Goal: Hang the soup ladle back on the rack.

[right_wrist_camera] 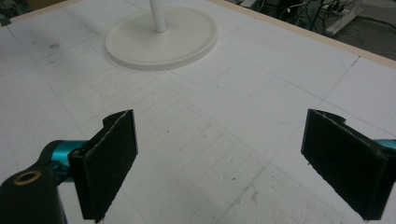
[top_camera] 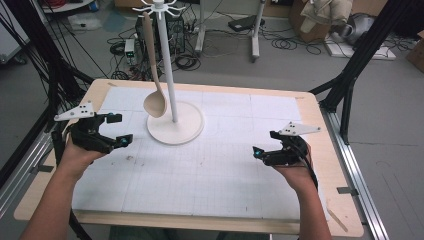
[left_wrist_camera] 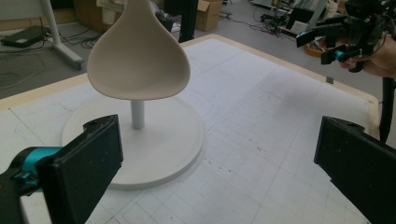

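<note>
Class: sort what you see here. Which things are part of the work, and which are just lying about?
Part of the work: ladle, white stand, left claw, right claw.

Lying about: floor cables, cardboard boxes, metal frame legs.

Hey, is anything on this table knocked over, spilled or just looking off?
Nothing stands out. The white stand sits upright on the table, and the ladle hangs from its top hooks, bowl down just above the base. Nothing is spilled or tipped. Both hand-held grippers are open and empty.
</note>
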The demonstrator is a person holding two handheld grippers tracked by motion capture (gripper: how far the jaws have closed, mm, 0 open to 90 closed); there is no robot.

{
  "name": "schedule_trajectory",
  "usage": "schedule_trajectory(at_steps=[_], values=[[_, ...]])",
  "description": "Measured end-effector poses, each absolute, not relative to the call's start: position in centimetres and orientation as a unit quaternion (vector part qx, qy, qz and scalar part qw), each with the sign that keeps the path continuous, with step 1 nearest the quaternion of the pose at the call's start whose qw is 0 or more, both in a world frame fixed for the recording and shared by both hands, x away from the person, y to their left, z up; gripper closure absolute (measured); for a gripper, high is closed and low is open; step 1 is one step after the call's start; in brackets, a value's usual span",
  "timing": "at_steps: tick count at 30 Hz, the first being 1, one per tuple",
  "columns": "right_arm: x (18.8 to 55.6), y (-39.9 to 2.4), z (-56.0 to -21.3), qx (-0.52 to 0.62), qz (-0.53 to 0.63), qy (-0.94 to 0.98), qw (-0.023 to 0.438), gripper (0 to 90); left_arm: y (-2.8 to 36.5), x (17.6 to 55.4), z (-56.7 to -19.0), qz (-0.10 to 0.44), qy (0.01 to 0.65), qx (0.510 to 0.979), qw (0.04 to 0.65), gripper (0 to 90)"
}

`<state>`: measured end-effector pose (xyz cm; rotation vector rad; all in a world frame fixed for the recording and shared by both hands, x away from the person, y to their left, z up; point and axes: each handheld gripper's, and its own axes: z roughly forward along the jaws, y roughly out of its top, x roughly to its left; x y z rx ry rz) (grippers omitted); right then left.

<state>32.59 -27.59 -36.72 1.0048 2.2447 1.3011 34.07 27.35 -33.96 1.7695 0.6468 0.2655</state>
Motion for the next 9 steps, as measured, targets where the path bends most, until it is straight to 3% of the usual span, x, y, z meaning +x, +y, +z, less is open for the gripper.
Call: schedule_trajectory(at_steps=[9], values=[[32.48, -27.43, -36.71, 0.353, 0.459, 0.795, 0.180, 9.8, 27.13, 33.93, -34.12, 0.113, 0.276, 0.761, 0.576, 1.7]])
